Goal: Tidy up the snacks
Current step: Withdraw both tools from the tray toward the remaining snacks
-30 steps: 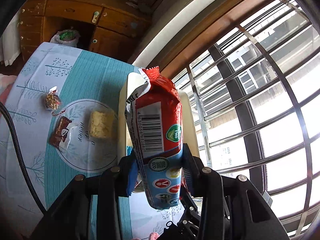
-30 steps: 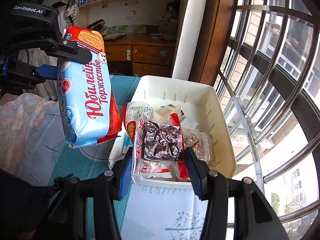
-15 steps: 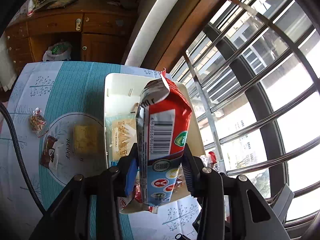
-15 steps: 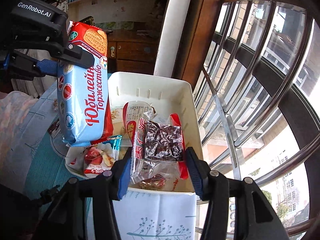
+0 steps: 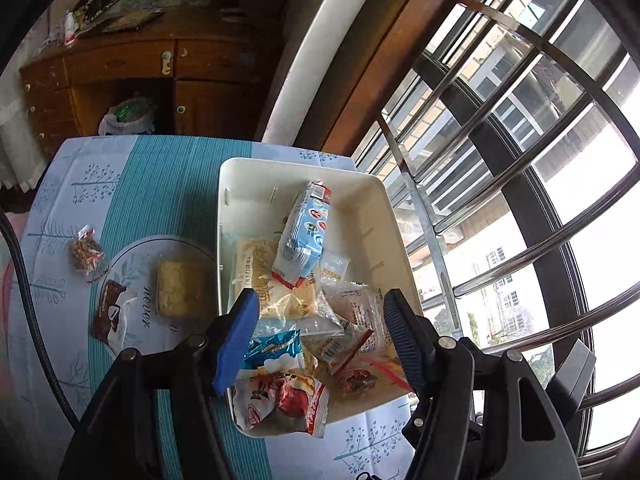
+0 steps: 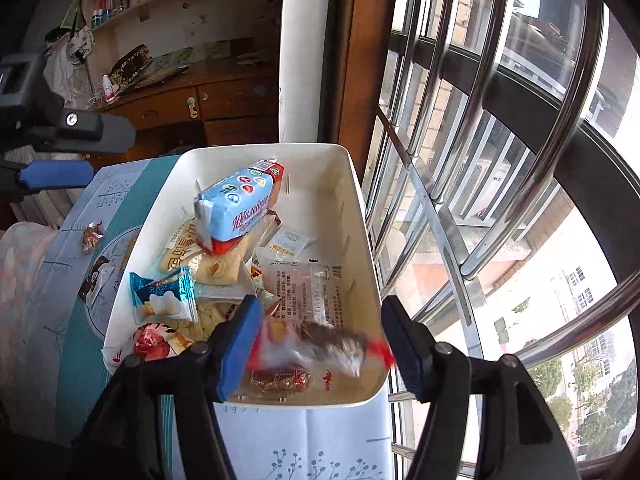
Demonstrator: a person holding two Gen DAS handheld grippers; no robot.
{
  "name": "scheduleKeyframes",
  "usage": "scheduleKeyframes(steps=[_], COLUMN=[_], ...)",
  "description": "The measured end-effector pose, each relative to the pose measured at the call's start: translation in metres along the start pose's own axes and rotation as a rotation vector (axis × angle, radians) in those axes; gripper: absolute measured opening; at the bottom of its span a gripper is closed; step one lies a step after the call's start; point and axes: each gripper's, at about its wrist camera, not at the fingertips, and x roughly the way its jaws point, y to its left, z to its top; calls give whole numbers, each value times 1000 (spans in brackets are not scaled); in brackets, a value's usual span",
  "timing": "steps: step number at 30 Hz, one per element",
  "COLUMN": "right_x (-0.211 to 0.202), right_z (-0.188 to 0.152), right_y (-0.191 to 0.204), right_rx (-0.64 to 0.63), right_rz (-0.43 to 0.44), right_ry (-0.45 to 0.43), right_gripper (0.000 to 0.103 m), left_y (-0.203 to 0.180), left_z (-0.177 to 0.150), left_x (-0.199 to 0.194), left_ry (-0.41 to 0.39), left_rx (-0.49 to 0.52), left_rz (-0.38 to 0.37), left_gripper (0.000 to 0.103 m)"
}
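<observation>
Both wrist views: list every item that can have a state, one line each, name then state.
left gripper: open, empty, above the bin.
right gripper: open, blurred red-edged packet between its jaws, apparently let go.
blue biscuit pack: in the bin, tilted atop other snacks.
white bin: holding many packets.
yellow cracker pack: on the tablecloth, outside the bin.
brown packet: on the tablecloth.
small nut packet: on the tablecloth.

Bright window [image 5: 520, 160] daylight, fisheye-warped edges, blurred wrapper [image 6: 320, 346]
</observation>
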Motion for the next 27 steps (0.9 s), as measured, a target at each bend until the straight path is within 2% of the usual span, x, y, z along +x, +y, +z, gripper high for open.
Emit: scheduleKeyframes(steps=[3,12,14,20,27], right_x=[0,-5,-8,-11,-20], right_z=[1,-4,-6,-12,-16], right_y=[1,12,16,33,74], right_rx=[0,30,40,87,131], right_rz=[2,51,61,95,114], right_ry=[-4,20,26,68,87], right_gripper=[74,75,75,75,75], left_y=[20,85,98,138,182], left_z=[-6,-34,-42,-57,-65], left_x=[-5,-19,-24,-37,-53], left_ry=[10,38,39,68,112], left_rx=[-49,-172,-180,-193,-180], left_rz=[12,96,83,115,118], left_gripper=[64,64,64,68,69])
